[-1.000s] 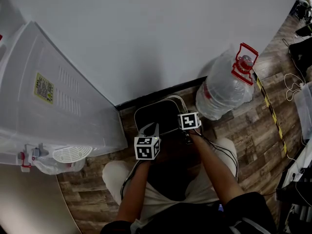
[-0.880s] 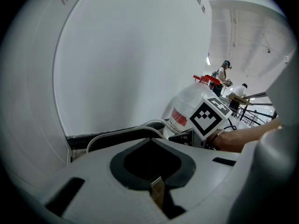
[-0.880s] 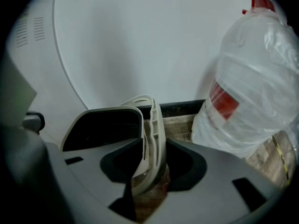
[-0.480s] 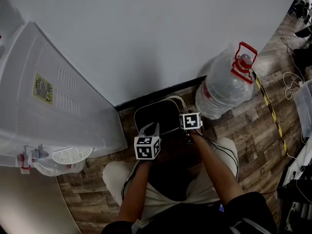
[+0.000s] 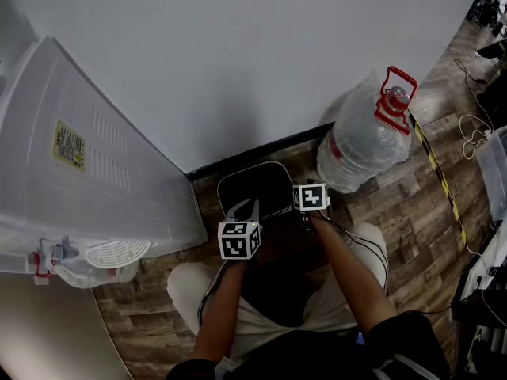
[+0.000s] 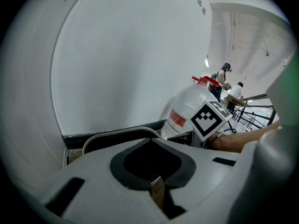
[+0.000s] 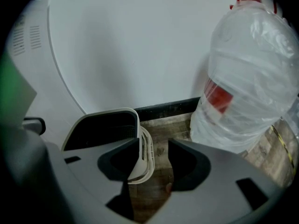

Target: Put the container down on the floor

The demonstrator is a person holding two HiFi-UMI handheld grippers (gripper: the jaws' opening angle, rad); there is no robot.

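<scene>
A black container (image 5: pixel 252 187) with a white rim stands on the wood floor against the wall's dark baseboard. In the right gripper view its right wall (image 7: pixel 134 139) and white side handle (image 7: pixel 146 158) lie between the jaws of my right gripper (image 7: pixel 154 160). Those jaws are opening, and the pads stand off the wall. In the head view the right gripper (image 5: pixel 299 209) sits at the container's near right corner. My left gripper (image 5: pixel 247 204) is at the near left rim. Its jaws (image 6: pixel 156 185) are drawn together with nothing between them, and the container's rim (image 6: pixel 117 135) lies just beyond.
A large clear water bottle (image 5: pixel 360 153) with a red cap and handle stands on the floor right of the container. A white appliance (image 5: pixel 79 157) rises on the left. The person's knees are just behind the grippers. Cables and striped tape (image 5: pixel 440 180) lie at the far right.
The container and both grippers stay in the same place across the head views. Only the view shifts very slightly.
</scene>
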